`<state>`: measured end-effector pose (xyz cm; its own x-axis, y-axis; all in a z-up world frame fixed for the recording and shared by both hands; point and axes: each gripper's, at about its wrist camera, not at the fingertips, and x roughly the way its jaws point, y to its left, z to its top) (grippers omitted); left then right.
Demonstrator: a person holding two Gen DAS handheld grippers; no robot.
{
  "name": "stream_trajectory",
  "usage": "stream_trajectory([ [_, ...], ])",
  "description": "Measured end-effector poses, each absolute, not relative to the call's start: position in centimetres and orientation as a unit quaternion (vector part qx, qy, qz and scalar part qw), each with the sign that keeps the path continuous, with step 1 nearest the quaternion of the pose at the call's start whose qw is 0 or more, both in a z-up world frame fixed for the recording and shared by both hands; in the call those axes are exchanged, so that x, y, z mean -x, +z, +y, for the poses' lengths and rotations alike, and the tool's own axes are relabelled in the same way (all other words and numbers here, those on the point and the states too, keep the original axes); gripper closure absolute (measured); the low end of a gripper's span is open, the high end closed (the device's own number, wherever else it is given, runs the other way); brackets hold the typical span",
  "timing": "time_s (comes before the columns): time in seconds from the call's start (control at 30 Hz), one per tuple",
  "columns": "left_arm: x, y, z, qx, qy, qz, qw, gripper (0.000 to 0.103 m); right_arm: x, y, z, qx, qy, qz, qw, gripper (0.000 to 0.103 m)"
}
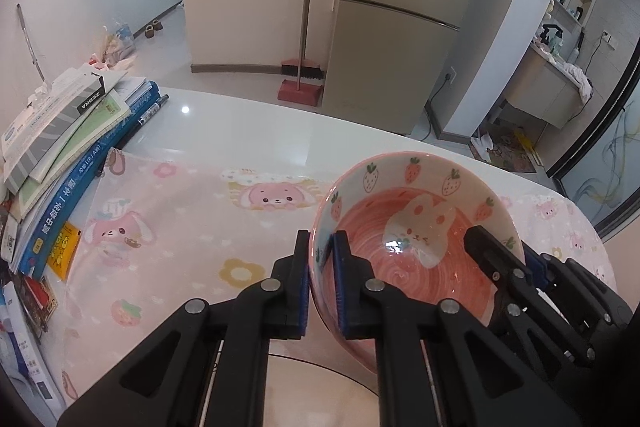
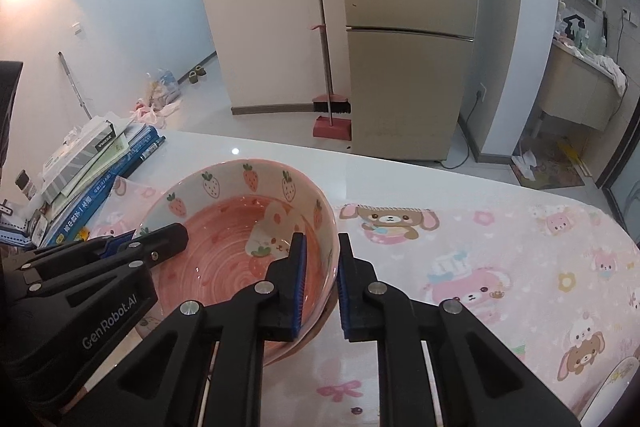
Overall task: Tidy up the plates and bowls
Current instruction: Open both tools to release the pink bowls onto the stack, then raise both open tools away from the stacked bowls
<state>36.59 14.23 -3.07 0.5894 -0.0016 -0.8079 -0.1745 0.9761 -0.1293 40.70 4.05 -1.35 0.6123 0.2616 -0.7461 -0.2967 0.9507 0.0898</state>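
Observation:
A pink bowl (image 1: 420, 219) (image 2: 224, 259) with strawberries and a rabbit painted inside is tilted slightly over the pink cartoon tablecloth (image 1: 180, 227) (image 2: 500, 247). My left gripper (image 1: 322, 243) is shut on its left rim, one finger inside and one outside; it shows at the left of the right wrist view (image 2: 160, 239). My right gripper (image 2: 321, 247) is shut on the opposite rim and appears at the right of the left wrist view (image 1: 504, 247). A pale dish (image 1: 316, 383) lies just under the bowl, its rim (image 2: 316, 323) peeking out.
A stack of books and papers (image 1: 68, 147) (image 2: 92, 171) fills the table's left side, with a pen (image 1: 152, 113) beside it. The edge of a white flowered plate (image 2: 618, 375) sits at the near right. Beyond the white table (image 1: 248, 131) stand a fridge (image 1: 392, 27) and broom (image 1: 304, 39).

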Motion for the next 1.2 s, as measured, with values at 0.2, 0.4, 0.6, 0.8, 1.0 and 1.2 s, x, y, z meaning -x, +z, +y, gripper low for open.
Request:
stream_trajectory([
  [0.2, -36.9, -3.5, 14.5, 0.102, 0.048, 0.450, 0.886, 0.095, -41.2, -1.4, 3.1, 0.007, 0.160, 0.420, 0.893, 0.088],
  [0.4, -36.9, -3.4, 14.7, 0.107, 0.049, 0.451, 0.885, 0.095, -41.6, -1.5, 2.3, -0.004, 0.158, 0.425, 0.891, 0.088],
  [0.6, -36.1, -1.7, 14.8, 0.106, 0.050, 0.425, 0.898, 0.070, -41.6, -0.5, 0.9, -0.035, 0.162, 0.424, 0.890, 0.088],
  [0.8, -34.6, 1.2, 14.2, 0.090, 0.039, 0.378, 0.921, 0.052, -41.2, 1.3, -1.2, -0.050, 0.144, 0.411, 0.899, 0.077],
  [1.0, -32.4, 5.0, 13.0, 0.070, 0.036, 0.322, 0.944, 0.034, -39.7, 4.8, -3.1, -0.050, 0.126, 0.361, 0.923, 0.048],
  [1.2, -29.3, 8.9, 11.7, 0.047, 0.030, 0.260, 0.964, 0.027, -36.8, 9.4, -5.2, -0.065, 0.131, 0.303, 0.942, 0.042],
])
